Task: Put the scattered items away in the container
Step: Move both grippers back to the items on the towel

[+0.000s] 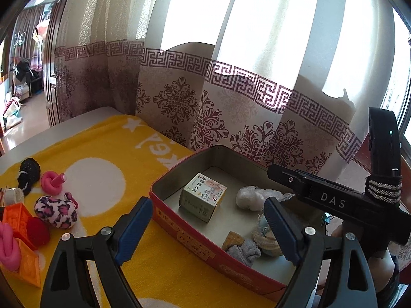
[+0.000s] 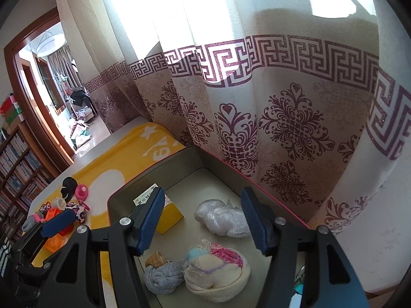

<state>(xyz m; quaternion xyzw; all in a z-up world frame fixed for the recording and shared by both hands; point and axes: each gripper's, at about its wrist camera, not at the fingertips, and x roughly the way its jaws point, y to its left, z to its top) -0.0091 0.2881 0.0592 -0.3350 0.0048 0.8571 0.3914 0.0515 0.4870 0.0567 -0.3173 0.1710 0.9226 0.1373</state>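
A red tin box (image 1: 195, 241) sits on a yellow towel; its rim also shows in the right wrist view (image 2: 143, 179). Inside lie a medicine carton (image 1: 203, 196), a white plastic bundle (image 2: 221, 218), a grey sock ball (image 2: 161, 277) and a cream knitted piece (image 2: 218, 269). My right gripper (image 2: 203, 223) is open and empty above the box. My left gripper (image 1: 208, 231) is open and empty over the box's near wall. Left on the towel lie a leopard-print pouch (image 1: 55, 211), a pink ring toy (image 1: 52, 182) and a black knitted item (image 1: 29, 173).
Orange trays (image 1: 18, 215), a red ball (image 1: 38, 231) and a pink twisted item (image 1: 9, 246) lie at the far left. A patterned curtain (image 1: 231, 107) hangs close behind the box. A bookshelf (image 2: 18, 159) and a doorway (image 2: 51, 89) are to the left.
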